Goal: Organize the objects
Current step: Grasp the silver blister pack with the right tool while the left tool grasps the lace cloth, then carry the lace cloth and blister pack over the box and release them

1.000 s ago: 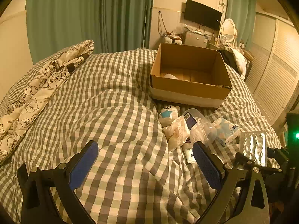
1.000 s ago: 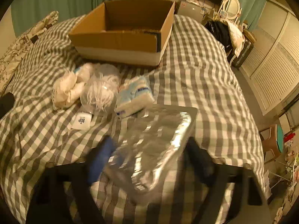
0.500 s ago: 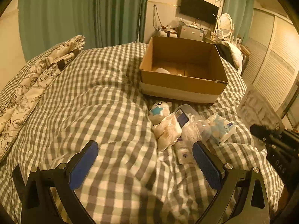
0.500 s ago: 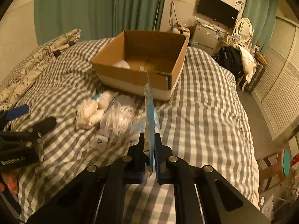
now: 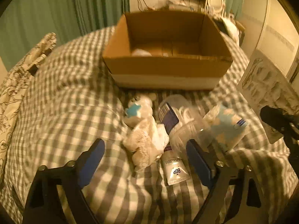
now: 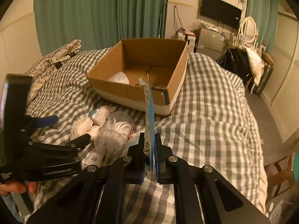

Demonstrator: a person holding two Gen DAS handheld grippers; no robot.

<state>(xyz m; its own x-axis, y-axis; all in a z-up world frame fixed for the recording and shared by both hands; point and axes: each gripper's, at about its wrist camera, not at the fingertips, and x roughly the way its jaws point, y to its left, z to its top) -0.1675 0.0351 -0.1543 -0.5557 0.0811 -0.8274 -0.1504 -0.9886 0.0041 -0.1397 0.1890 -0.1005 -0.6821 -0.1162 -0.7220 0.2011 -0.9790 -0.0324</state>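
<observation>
My right gripper point(image 6: 149, 155) is shut on a flat silver foil packet point(image 6: 149, 112), held upright and edge-on above the bed; the packet also shows in the left wrist view point(image 5: 269, 87). My left gripper point(image 5: 145, 155) is open, low over a pile of items: a white wrapped bundle point(image 5: 147, 140), a small plush with a blue patch point(image 5: 136, 110), a clear bag of white bits point(image 5: 183, 115), a white tube point(image 5: 173, 168) and a blue-white tissue pack point(image 5: 226, 125). An open cardboard box point(image 5: 168, 69) stands behind the pile, with a white item inside point(image 6: 118, 78).
The bed has a grey checked cover point(image 6: 205, 102). A floral quilt point(image 5: 16, 78) lies at the left. Green curtains point(image 6: 93, 13), a TV point(image 6: 220, 12) and a cluttered dresser stand behind. The bed's right edge drops to the floor point(image 6: 267, 115).
My left gripper has moved forward and down, close over the pile. My right gripper has lifted the foil packet off the bed and turned it upright, then held it steady.
</observation>
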